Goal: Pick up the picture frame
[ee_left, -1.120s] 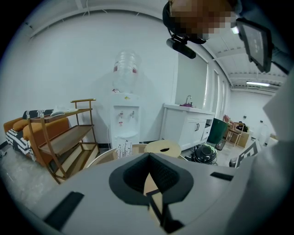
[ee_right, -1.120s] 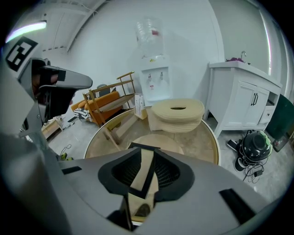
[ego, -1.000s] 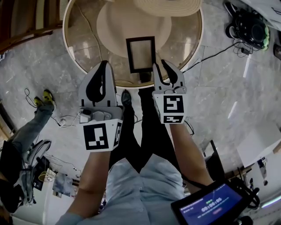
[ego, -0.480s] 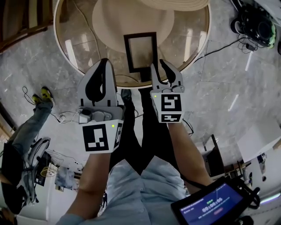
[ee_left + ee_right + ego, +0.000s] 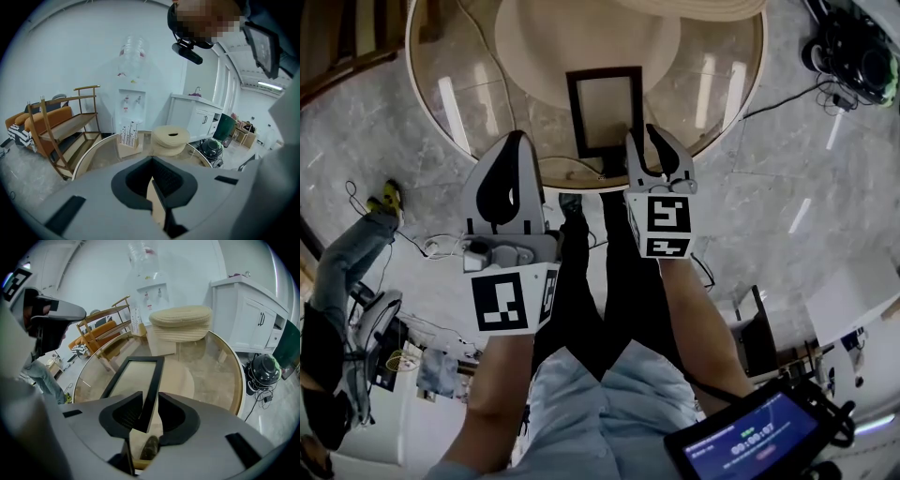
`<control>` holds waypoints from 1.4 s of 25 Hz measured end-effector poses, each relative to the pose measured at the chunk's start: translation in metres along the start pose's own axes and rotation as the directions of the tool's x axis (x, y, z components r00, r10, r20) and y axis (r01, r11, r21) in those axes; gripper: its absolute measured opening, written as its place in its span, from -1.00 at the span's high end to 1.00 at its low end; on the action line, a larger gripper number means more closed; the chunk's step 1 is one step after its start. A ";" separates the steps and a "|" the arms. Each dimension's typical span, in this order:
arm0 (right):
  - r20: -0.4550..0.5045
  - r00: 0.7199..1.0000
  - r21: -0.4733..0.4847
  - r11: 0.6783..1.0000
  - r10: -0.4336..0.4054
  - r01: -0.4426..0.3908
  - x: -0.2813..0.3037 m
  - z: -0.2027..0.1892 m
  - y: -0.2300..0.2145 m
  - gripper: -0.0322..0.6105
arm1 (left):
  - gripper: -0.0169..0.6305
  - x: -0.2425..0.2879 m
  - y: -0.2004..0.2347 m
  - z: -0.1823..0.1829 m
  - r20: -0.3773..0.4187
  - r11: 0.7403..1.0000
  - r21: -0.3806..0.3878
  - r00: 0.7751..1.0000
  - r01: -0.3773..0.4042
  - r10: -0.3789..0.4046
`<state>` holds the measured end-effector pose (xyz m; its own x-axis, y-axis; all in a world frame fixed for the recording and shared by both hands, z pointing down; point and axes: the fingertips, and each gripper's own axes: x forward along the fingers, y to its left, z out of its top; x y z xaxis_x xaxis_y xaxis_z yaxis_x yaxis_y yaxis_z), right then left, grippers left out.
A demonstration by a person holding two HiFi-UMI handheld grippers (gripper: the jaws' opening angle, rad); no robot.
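Right gripper (image 5: 645,137) has edged forward over the last second. The round glass table (image 5: 712,84) spreads beneath and ahead of it, and the picture frame (image 5: 605,111) lies there, reaching away from the jaws. The frame's near right corner, which was just beside the left jaw, now sits between the jaws, and they pinch that rail with hardly a gap. The left gripper (image 5: 514,139) hangs alongside, jaws together and empty. The hold looks set, so lifting seems next.
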<state>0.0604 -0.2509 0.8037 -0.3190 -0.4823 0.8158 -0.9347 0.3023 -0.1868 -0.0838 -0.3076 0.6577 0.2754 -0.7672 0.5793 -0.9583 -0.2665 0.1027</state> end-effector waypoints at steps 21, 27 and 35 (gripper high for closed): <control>-0.013 1.000 0.083 0.997 0.006 -0.005 0.007 0.005 0.000 0.64 | 0.91 -0.004 0.008 0.001 -0.004 1.000 -0.003 1.000 -0.012 0.012; 0.010 1.000 0.073 0.997 -0.015 0.015 0.001 0.012 -0.005 0.65 | 0.91 -0.005 0.007 0.006 0.003 1.000 0.004 1.000 -0.012 0.012; 0.074 0.997 0.068 0.997 -0.032 0.027 -0.022 0.039 -0.003 0.65 | 0.91 -0.019 0.003 0.031 0.039 1.000 0.020 0.999 -0.009 0.008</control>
<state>0.0643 -0.2735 0.7644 -0.2994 -0.5514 0.7786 -0.9515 0.2328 -0.2010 -0.0893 -0.3114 0.6221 0.2708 -0.7915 0.5479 -0.9589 -0.2717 0.0815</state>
